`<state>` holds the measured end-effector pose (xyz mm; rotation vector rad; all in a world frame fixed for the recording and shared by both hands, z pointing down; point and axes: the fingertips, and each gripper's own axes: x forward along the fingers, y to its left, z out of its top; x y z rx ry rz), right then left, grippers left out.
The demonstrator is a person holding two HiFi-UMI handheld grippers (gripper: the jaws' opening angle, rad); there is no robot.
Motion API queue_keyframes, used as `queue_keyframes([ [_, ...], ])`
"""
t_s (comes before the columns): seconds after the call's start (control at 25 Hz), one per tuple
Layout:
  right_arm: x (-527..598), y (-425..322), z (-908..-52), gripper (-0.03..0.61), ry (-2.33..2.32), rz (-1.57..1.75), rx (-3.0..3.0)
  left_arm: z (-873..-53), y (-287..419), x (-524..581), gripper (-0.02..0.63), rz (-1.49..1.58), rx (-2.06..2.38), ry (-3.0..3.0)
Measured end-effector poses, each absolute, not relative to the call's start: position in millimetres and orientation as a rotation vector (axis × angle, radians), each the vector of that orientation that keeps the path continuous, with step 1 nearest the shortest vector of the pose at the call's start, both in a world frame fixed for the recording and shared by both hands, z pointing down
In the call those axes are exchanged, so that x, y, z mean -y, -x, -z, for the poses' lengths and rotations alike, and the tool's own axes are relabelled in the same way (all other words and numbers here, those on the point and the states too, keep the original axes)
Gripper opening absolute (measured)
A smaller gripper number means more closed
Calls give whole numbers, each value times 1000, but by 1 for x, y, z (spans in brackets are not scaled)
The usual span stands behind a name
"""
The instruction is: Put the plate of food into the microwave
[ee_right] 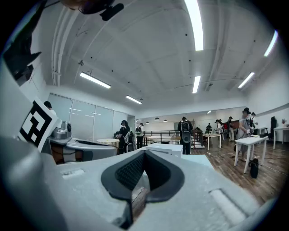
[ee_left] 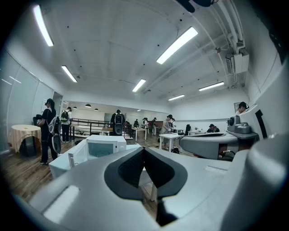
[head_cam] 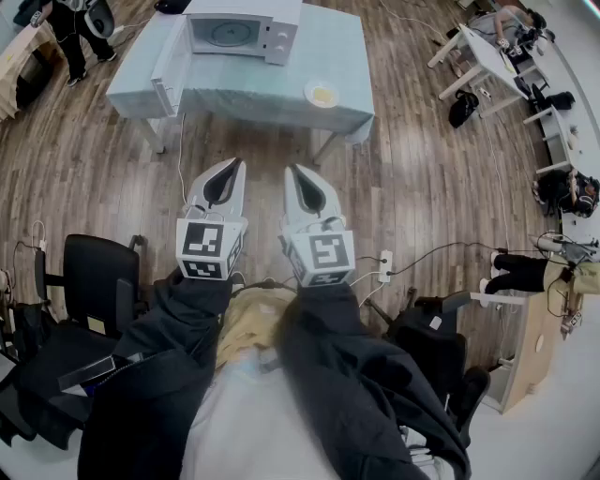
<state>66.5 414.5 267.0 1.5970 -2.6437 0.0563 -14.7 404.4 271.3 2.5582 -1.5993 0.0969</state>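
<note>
A white plate of yellow food (head_cam: 322, 94) sits near the front right edge of a table under a light blue cloth (head_cam: 216, 89). At the back of that table stands the white microwave (head_cam: 242, 31), its door (head_cam: 170, 67) swung open to the left. My left gripper (head_cam: 232, 167) and right gripper (head_cam: 292, 171) hang side by side over the wooden floor, well short of the table. Both are shut with nothing between the jaws. The microwave (ee_left: 103, 145) shows ahead in the left gripper view, and its top (ee_right: 166, 149) peeks over the jaws in the right gripper view.
A black office chair (head_cam: 96, 281) stands at my left and another black chair (head_cam: 429, 339) at my right. A power strip (head_cam: 384, 266) with cables lies on the floor. White tables (head_cam: 489, 58) stand at the right. A person (head_cam: 75, 28) stands beyond the table's left end.
</note>
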Motion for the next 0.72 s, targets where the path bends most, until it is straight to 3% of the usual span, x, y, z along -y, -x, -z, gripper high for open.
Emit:
queue_keyframes([
  [0.72, -425, -27, -293, 0, -1579, -149, 2612, -298, 57, -418, -3, -134, 1546, -2524],
])
